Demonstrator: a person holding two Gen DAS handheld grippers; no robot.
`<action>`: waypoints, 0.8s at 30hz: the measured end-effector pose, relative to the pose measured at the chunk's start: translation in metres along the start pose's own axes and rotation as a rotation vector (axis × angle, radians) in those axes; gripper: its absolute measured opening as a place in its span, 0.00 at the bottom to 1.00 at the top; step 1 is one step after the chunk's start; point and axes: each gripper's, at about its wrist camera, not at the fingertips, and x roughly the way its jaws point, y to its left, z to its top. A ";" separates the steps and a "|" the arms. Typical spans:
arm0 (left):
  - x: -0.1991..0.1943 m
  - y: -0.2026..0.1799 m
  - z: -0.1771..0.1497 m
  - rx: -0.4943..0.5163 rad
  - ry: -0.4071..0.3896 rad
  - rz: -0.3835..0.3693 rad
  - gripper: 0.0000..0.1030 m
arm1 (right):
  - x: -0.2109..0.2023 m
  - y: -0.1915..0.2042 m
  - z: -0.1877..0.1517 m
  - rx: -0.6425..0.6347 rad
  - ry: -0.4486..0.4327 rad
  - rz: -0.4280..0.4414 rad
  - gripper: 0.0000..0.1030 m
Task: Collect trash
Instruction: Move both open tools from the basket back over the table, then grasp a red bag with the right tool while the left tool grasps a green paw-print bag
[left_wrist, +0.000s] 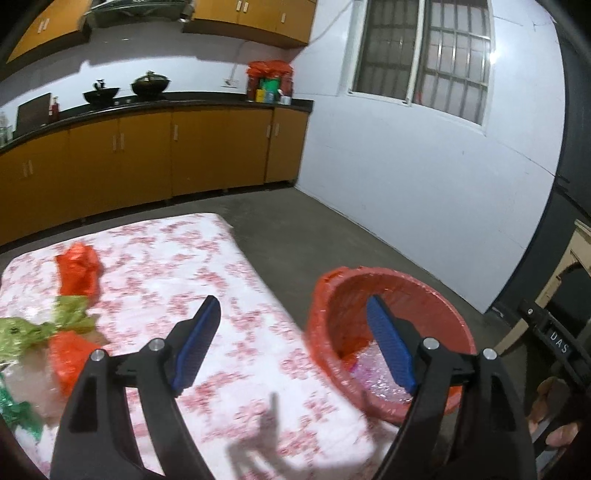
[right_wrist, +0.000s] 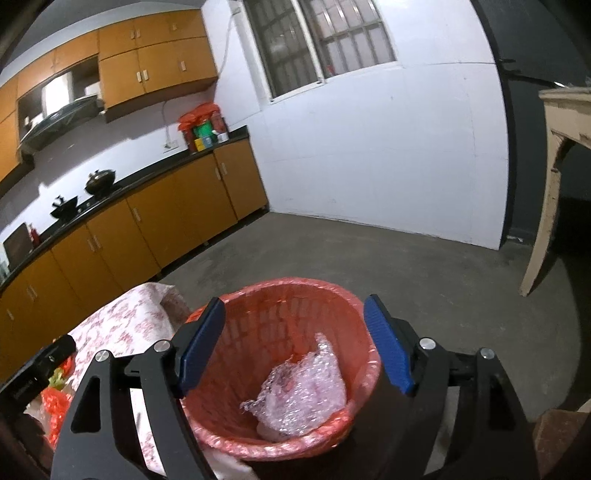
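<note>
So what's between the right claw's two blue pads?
Nothing held; the right wrist view shows the red bin with bubble wrap below the open right claw.

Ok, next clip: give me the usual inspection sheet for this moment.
Surface: table under a pink floral cloth, beside a concrete floor.
Job's things: red-lined bin holds clear bubble wrap; a red bag and green wrapper are on the cloth.
Clutter: more red and green scraps at the near left table edge.
Grippers: left tool open, empty; right tool open, empty, over the bin.
Cables: a white cord on the wall by the counter.
Surroundings: orange kitchen cabinets, woks, barred window.
</note>
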 end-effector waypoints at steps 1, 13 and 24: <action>-0.005 0.004 0.000 -0.003 -0.006 0.007 0.77 | -0.001 0.006 -0.001 -0.014 0.005 0.014 0.75; -0.102 0.108 -0.012 -0.075 -0.123 0.312 0.77 | 0.002 0.137 -0.037 -0.250 0.159 0.339 0.68; -0.178 0.213 -0.044 -0.231 -0.164 0.595 0.81 | 0.008 0.270 -0.113 -0.450 0.352 0.593 0.58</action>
